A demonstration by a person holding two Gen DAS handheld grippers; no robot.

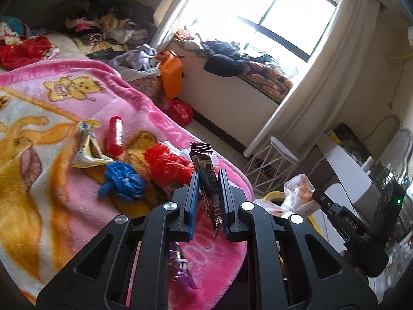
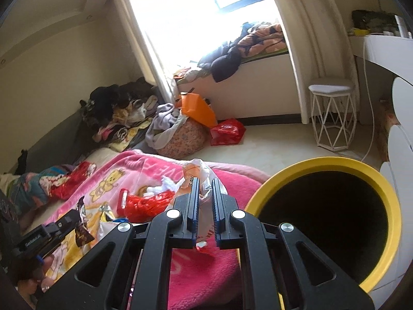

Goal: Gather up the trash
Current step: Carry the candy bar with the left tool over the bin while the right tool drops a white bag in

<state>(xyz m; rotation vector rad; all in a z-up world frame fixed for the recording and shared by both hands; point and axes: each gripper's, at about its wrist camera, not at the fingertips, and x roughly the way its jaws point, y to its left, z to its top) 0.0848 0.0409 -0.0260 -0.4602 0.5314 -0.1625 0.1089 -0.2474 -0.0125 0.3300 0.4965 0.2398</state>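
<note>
The left gripper (image 1: 209, 174) clamps a brown foil snack wrapper (image 1: 206, 178) upright above the pink cartoon-bear fleece blanket (image 1: 77, 118). The right gripper (image 2: 205, 183) pinches a crumpled white plastic bag (image 2: 198, 174) over that blanket's edge, beside the yellow-rimmed round bin (image 2: 361, 166).

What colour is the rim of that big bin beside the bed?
Yellow, with a dark inside. The bin shows best in the right wrist view.

Pink cartoon blanket (image 1: 51, 155), heaped clothes (image 1: 108, 25), white wire stool (image 2: 333, 113), bright window (image 1: 271, 7).
</note>
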